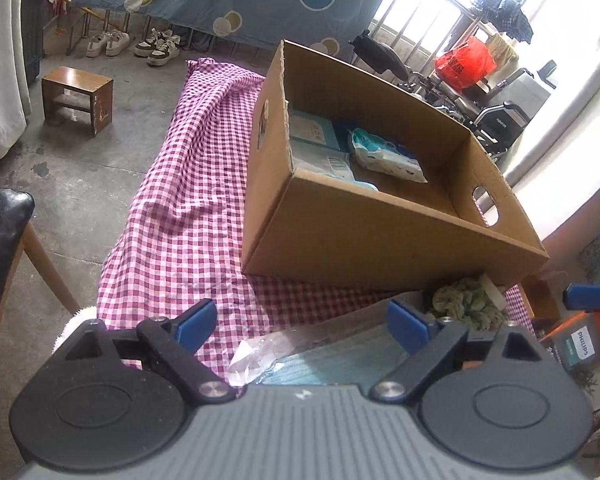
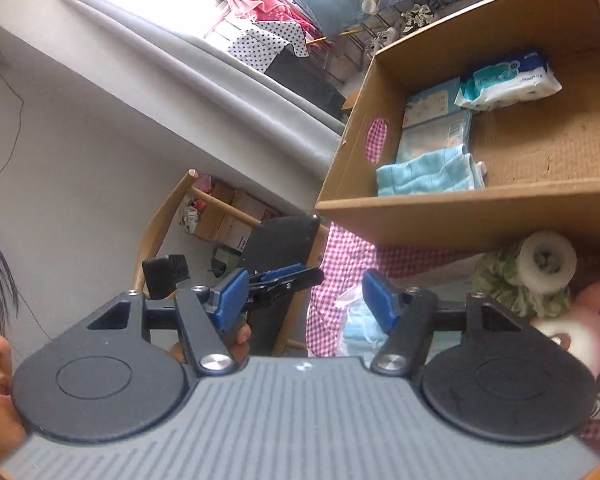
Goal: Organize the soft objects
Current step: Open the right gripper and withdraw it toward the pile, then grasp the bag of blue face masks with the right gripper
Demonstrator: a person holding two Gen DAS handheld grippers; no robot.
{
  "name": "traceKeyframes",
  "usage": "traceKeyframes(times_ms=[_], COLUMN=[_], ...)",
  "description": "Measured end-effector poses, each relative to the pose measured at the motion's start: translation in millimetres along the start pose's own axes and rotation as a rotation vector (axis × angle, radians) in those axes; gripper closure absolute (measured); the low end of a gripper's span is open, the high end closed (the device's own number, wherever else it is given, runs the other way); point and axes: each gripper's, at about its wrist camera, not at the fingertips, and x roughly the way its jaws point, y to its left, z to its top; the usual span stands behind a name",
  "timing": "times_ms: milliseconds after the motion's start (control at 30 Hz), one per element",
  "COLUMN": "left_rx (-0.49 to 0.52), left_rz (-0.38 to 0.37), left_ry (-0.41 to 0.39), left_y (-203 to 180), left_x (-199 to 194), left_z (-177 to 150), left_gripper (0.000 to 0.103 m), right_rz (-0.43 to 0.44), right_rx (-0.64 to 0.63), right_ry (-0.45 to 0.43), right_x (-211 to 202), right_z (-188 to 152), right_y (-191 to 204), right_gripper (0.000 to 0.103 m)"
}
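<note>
The left gripper (image 1: 301, 324) was open wide over a pack of blue face masks (image 1: 339, 360), low in the frame. The right gripper (image 2: 301, 300) was open and empty. The cardboard box (image 2: 459, 216) sat at upper right.

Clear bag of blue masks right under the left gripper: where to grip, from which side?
Grip the mask bag across its flat blue body, coming down from above with the left gripper. It lies flat on the checked cloth between the open pads; the crumpled clear end looks too loose to hold well.
</note>
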Motion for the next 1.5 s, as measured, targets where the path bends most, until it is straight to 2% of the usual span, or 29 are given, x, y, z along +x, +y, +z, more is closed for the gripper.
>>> traceKeyframes(times_ms=[100,200,333,433,500,700,967,1033,1233,1367,1500], left_rx=[0.035,0.095,0.156,0.158,0.141,0.092,0.022,0.011,-0.003,0.051,0.031], left_rz=[0.0,0.017,0.058,0.075,0.078,0.057,-0.044,-0.064,-0.135,-0.084,-0.065], left_ry=[0.066,0.089,0.119,0.149,0.164,0.186,0.255,0.268,0.273,0.262,0.259], left_y=[-7.0,-17.4,-26.0,-26.3,-24.4,-18.8,-6.3,-3.5,-3.6,-14.4,-14.2], left_x=[24.7,39.4,53.0,60.8,63.5,53.3,28.7,20.0,-0.7,0.9,9.8], left_z=[-4.7,-8.3,-8.6,-9.5,-11.9,-22.4,-45.1,-49.5,-70.6,-75.1,-65.8], left_gripper=[0.023,0.031,0.041,0.047,0.047,0.047,0.046,0.045,0.04,0.04,0.04], right_rz=[-0.024,-0.098,-0.196,-0.233,-0.26,-0.218,-0.152,-0.14,-0.142,-0.191,-0.188], right_rx=[0.077,0.185,0.226,0.244,0.245,0.344,0.422,0.427,0.374,0.351,0.394], right_ry=[0.038,0.069,0.129,0.139,0.13,0.076,0.042,0.041,-0.008,0.004,0.009], right_x=[20.0,45.7,72.9,84.7,89.3,78.8,82.2,88.1,91.2,100.6,106.4], right_z=[-35.4,-68.1,-94.5,-105.5,-107.2,-107.6,-113.0,-116.0,-106.7,-103.3,-104.7], right_y=[-15.2,-45.3,-63.5,-68.8,-71.5,-79.8,-89.9,-89.5,-80.3,-80.1,-90.4], right_gripper=[0.04,0.043,0.048,0.049,0.051,0.052,0.052,0.06,0.071,0.073,0.077])
